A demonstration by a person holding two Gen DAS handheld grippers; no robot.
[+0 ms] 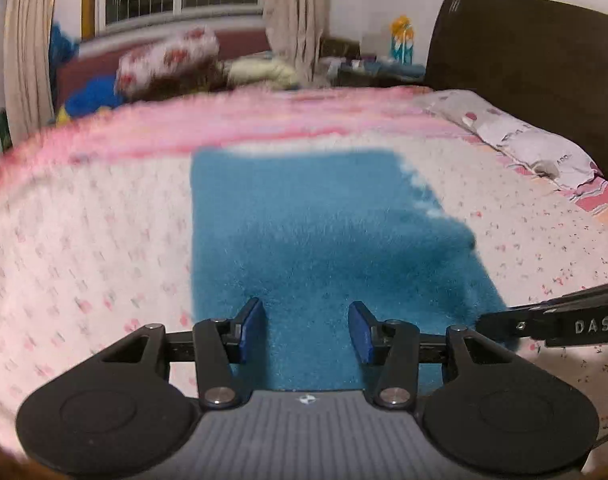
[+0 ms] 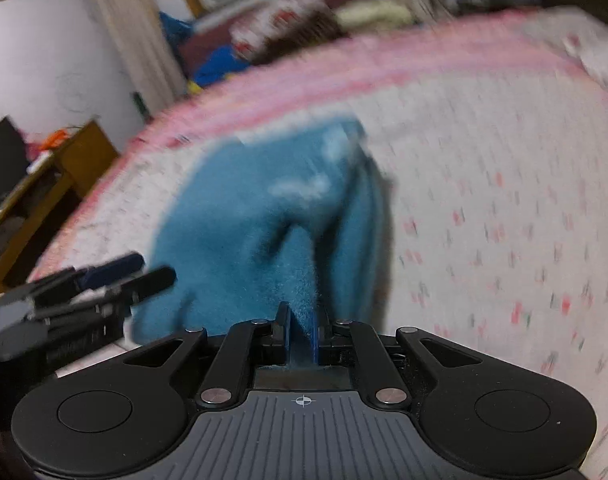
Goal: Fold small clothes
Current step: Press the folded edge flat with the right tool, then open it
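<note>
On the bed: right gripper pinches blue cloth; left gripper spread, at its 9 o'clock.

Bed covered by white spread with small pink floral print and pink band along far edge. Blue fleece garment lying directly on spread, mid-bed. Pillow in printed case beyond garment, toward dark headboard, well apart from garment.

White letters "DAS" stand on the black right gripper arm. The pillowcase print is illegible.
</note>
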